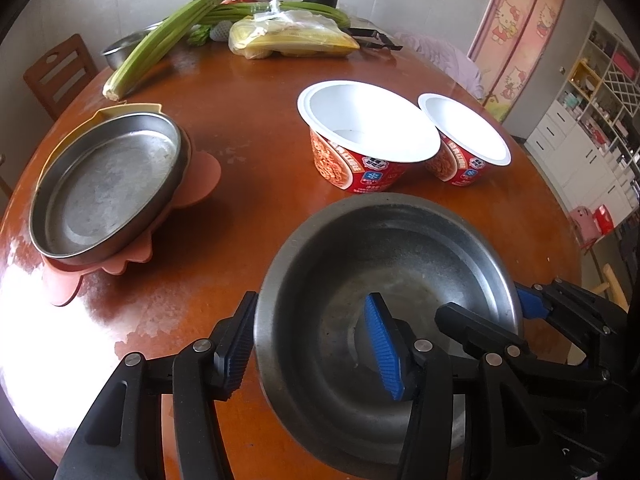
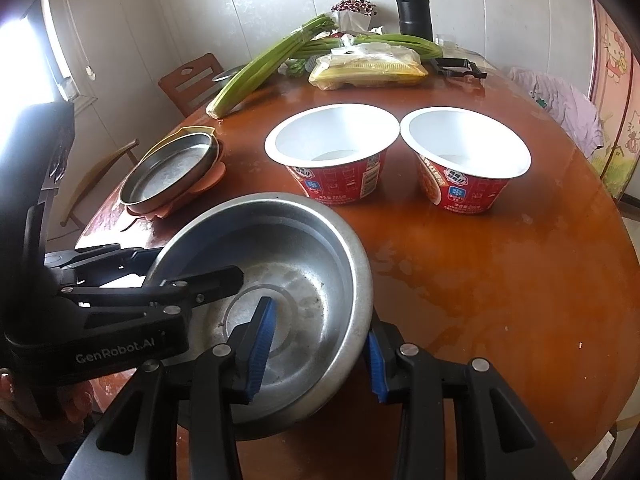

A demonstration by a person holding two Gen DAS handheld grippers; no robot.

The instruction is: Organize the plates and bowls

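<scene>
Both my claws, left gripper (image 1: pixel 310 354) and right gripper (image 2: pixel 316 354), straddle the near steel bowl (image 1: pixel 400 248) rim, spread, not visibly pinching; rigid, light, slippery, so I judge rim-gripping best.

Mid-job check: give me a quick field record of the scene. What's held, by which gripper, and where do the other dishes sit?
held item: steel bowl, empty
left gripper: jaws straddle the bowl's left rim, one inside, one outside
right gripper: jaws straddle the bowl's right rim
grip contact: cannot tell if the jaws are fully clamped
paper bowls: two, upright, empty; left paper bowl, right paper bowl, rims nearly touching
steel plate: on a pink tray, far left
table: brown wood, celery at the back
</scene>
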